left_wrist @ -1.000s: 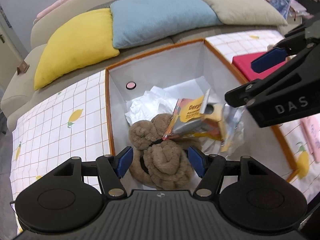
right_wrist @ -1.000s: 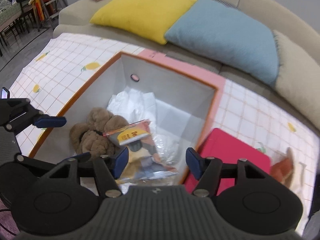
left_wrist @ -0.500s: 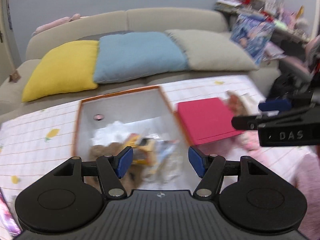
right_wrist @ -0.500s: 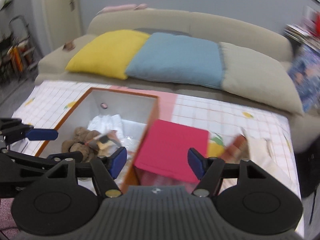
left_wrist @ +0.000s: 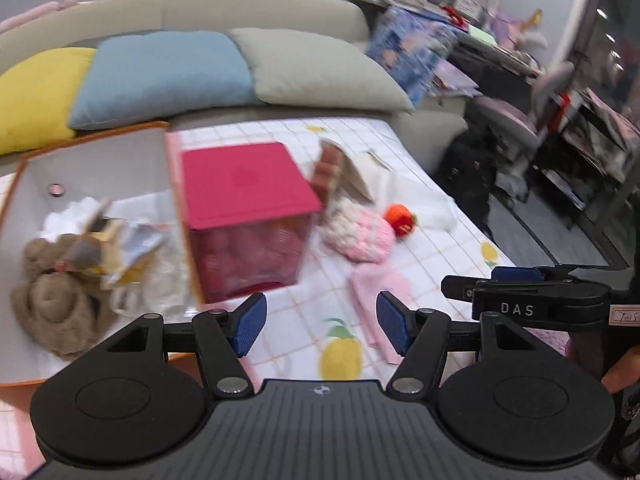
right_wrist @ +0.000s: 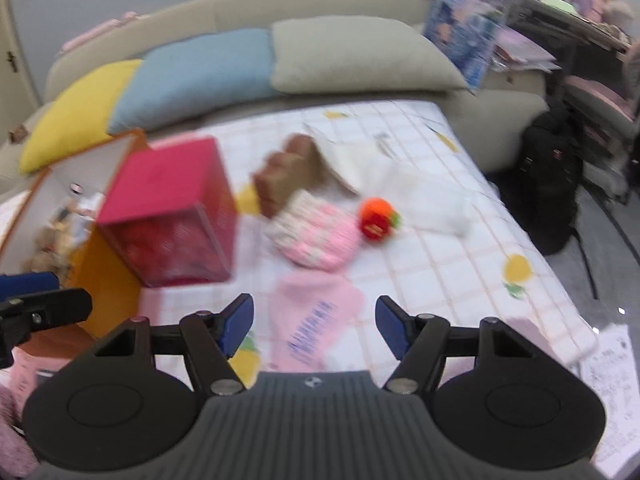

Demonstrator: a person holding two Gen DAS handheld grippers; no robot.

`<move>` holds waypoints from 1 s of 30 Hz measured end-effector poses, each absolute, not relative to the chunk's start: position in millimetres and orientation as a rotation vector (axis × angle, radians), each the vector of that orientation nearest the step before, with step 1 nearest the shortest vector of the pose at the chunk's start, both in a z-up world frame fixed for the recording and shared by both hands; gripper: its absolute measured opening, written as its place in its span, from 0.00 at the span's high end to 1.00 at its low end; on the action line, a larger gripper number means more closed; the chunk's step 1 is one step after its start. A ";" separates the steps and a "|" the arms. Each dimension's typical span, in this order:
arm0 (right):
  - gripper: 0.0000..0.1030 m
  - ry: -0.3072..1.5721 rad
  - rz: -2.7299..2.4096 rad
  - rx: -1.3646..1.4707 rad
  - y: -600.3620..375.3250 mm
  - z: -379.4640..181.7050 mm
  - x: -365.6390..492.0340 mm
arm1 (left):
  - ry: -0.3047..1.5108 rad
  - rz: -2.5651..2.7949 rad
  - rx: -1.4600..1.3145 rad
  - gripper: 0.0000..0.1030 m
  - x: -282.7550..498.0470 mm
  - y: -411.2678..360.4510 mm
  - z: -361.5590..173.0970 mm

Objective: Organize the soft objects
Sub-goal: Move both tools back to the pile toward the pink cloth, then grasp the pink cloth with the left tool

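Note:
My left gripper (left_wrist: 318,328) is open and empty above the checked cloth, just right of the orange-rimmed white bin (left_wrist: 92,160). That bin holds a brown plush toy (left_wrist: 48,300), white cloth and snack packets. My right gripper (right_wrist: 314,330) is open too, hovering over a flat pink cloth (right_wrist: 316,316). Farther out lie a pink knitted hat (right_wrist: 320,232) with an orange pompom (right_wrist: 376,216) and a brown soft piece (right_wrist: 288,172). The right gripper (left_wrist: 496,286) also shows at the right of the left wrist view.
A red box (left_wrist: 244,208) stands beside the bin. The table carries a white lemon-print cloth (right_wrist: 460,264). A sofa behind holds yellow (left_wrist: 36,92), blue (left_wrist: 160,76) and beige (left_wrist: 316,68) cushions. A black bag (right_wrist: 552,184) and cluttered shelves stand at the right.
Both grippers swung right, away from over the bin toward the soft things on the cloth. The snack packet stays in the bin.

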State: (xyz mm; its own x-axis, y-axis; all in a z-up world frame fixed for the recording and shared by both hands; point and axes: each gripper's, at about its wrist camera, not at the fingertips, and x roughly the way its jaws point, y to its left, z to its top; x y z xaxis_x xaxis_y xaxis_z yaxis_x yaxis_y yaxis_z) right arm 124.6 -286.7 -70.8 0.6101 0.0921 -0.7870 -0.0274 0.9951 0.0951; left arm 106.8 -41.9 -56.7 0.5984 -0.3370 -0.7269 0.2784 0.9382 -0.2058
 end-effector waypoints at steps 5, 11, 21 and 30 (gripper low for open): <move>0.37 0.918 -0.015 0.159 -323.1 -81.1 131.2 | 0.891 -0.416 -0.083 0.25 123.4 -68.9 -76.9; 0.37 0.929 -0.054 0.149 -346.5 -98.2 145.6 | 0.883 -0.441 0.001 0.16 148.8 -109.4 -104.2; 0.43 1.032 -0.042 0.313 -367.5 -124.0 161.9 | 0.935 -0.440 0.077 0.15 184.9 -146.4 -159.4; 0.43 1.054 -0.034 0.390 -372.9 -134.4 170.4 | 0.959 -0.468 0.213 0.14 183.5 -174.9 -180.0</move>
